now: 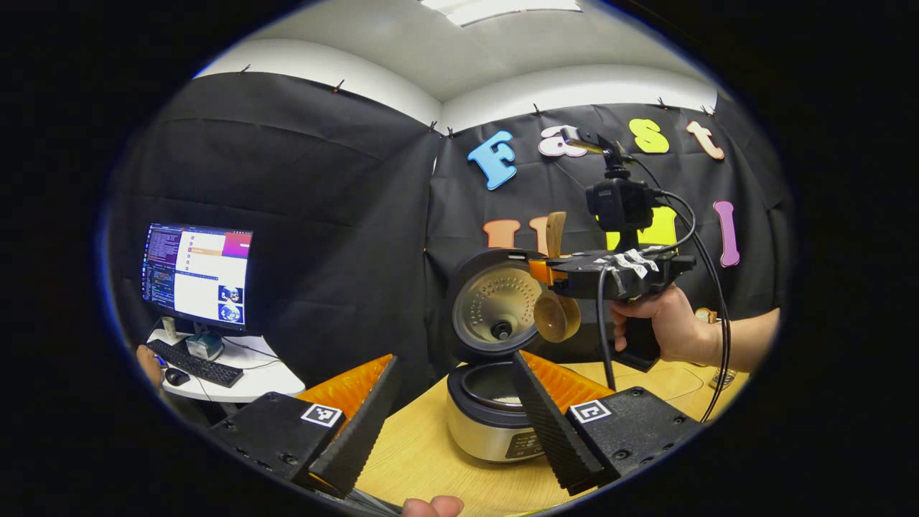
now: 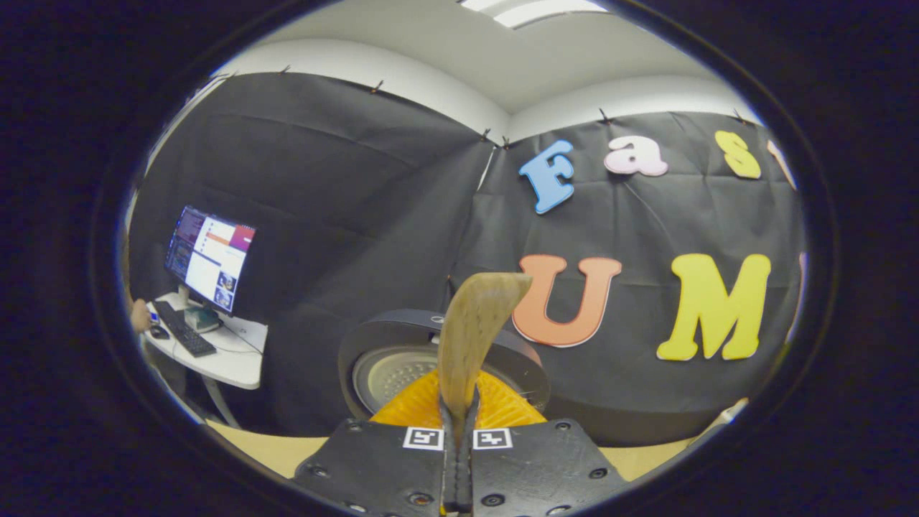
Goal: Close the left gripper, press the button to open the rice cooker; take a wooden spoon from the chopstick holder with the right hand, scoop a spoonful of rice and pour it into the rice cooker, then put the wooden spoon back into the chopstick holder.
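Left gripper (image 1: 445,424): seen in the left gripper view at the bottom; its two fingers stand spread wide apart with nothing between them, framing the rice cooker beyond.
Right gripper (image 2: 459,431): in the right gripper view its fingers are pressed together on the handle of the wooden spoon; in the left gripper view it sits above the cooker, held by a hand (image 1: 664,327) at its grip, cables trailing from it.
Wooden spoon (image 1: 556,316): pinched at mid-handle, held roughly upright in the left gripper view, bowl end down and handle end up; the bowl hangs in front of the raised lid, above the open pot. In the right gripper view the handle end (image 2: 474,330) rises from between the fingers.
Rice cooker (image 1: 488,431): stands on the wooden table (image 1: 423,459), towards its far side, near the black cloth wall; the lid (image 1: 495,305) is open and upright, its metal inner face towards the left gripper. A little white shows inside the pot; whether the spoon bowl carries rice cannot be told.
Monitor (image 1: 195,276): lit, on a small white desk (image 1: 244,380) with a keyboard (image 1: 195,362), well apart from the table, to its left.
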